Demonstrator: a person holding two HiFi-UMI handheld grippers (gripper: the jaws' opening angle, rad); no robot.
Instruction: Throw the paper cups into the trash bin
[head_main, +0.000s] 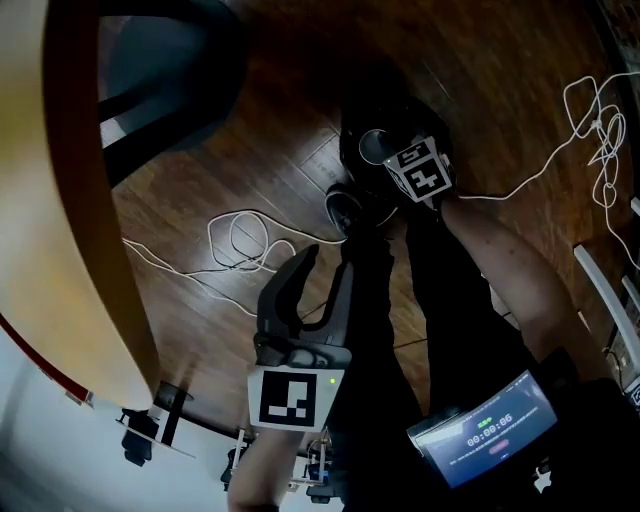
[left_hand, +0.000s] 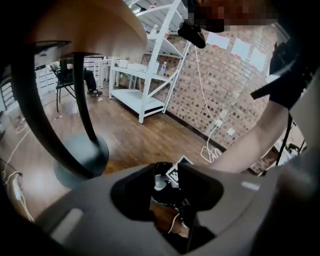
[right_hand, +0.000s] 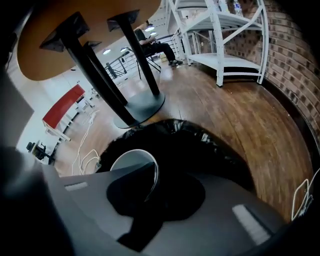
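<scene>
- The right gripper (right_hand: 150, 185) has its jaws narrow, pinching the wall of one paper cup (right_hand: 131, 161) near the rim.
- In the right gripper view this cup hangs directly above the open mouth of the bin (right_hand: 210, 145), which is lined with a black bag, in the middle of the frame.
- It looks like the carrying part is finished for this cup; only the release into the bin is left.
- The left gripper (head_main: 322, 275), in the lower middle of the head view, has its jaws moderately apart with nothing between them.
- No other cup shows in any view, neither on the floor nor inside the dark bin.
- The top of the table (head_main: 60, 200) at the left edge is hardly seen, so it cannot be told whether more cups wait there.
</scene>
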